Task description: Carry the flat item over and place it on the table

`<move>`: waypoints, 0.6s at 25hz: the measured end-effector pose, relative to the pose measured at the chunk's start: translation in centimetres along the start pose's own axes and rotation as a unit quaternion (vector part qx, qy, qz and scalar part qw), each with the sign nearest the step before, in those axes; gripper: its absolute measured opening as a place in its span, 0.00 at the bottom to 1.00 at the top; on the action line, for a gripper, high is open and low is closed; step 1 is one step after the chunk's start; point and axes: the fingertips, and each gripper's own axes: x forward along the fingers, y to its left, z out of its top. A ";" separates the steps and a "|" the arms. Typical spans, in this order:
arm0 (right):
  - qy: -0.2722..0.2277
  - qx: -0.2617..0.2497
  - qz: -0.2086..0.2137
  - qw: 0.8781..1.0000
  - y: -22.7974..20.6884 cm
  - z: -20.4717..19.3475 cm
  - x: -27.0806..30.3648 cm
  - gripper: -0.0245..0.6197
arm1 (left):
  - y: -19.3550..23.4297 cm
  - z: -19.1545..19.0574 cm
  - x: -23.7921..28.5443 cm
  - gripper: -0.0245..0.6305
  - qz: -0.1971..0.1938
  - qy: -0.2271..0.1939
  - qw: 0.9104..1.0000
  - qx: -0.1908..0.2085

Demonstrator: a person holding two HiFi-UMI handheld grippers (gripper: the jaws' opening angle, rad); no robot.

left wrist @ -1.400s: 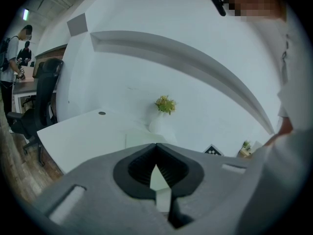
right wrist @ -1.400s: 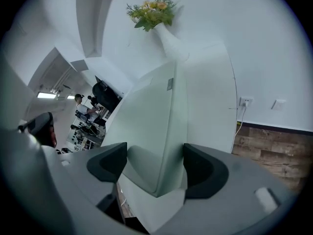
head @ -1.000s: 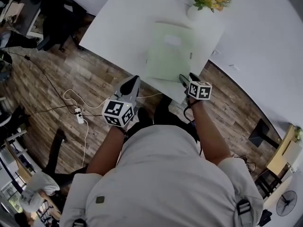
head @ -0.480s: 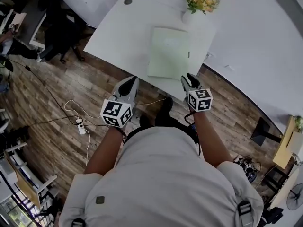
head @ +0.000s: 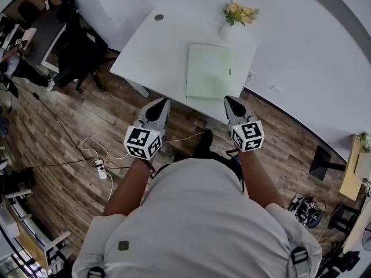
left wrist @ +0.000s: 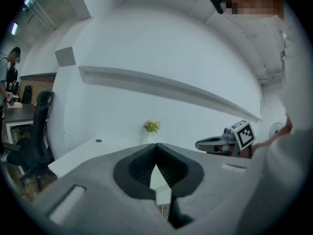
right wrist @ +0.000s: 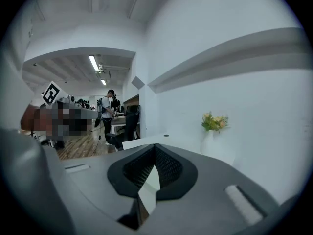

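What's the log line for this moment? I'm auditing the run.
folder: flat on table | left gripper: shut, empty | right gripper: shut, empty

- The folder (head: 214,71) lies flat on the table (head: 153,51), toward its right end, close to the near edge.
- Behind the folder, at the table's far right corner, a vase of flowers (head: 233,23) stands before the wall.
- My left tongs (head: 161,102) and right tongs (head: 231,100) hang side by side, well apart, just short of the table's near edge, the right pair just in front of the folder.
- A power strip (head: 100,169) and its cables lie on the floor to my left.
- An office chair (head: 81,54) stands left of the table, with a desk (head: 40,30) beyond it.
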 end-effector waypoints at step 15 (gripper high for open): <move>-0.023 -0.007 -0.026 0.999 5.6 1.6 -7.3 0.05 | -3.2 0.8 -4.5 0.04 -0.053 -0.022 0.998 0.018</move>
